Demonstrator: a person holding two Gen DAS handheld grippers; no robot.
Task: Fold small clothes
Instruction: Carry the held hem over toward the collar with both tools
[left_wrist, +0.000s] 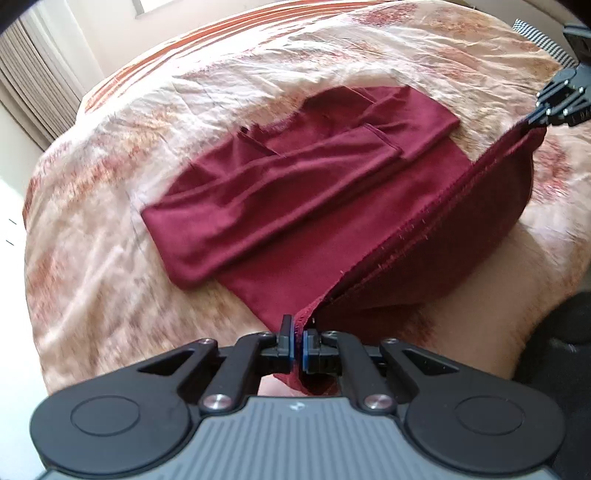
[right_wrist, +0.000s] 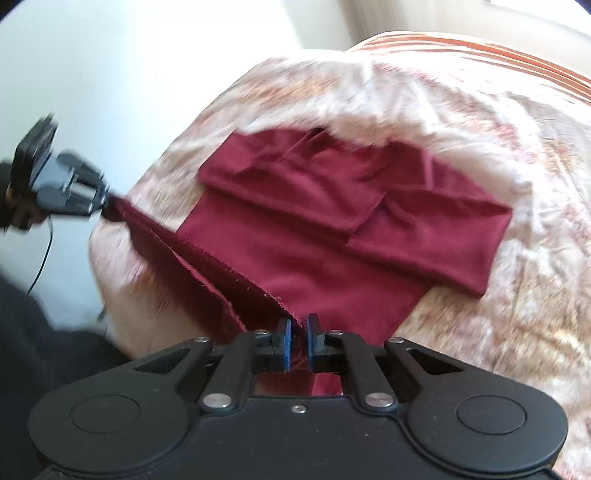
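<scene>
Maroon garment (left_wrist: 295, 192) on bed (left_wrist: 110, 258), sleeves folded in, hem edge lifted. Your left gripper (left_wrist: 298, 345) has fingers clamped on one hem corner, right gripper (right_wrist: 299, 338) clamped on other. Step: bottom fold. Next, carry hem ahead of fingers toward collar, keep edge taut, level.
</scene>
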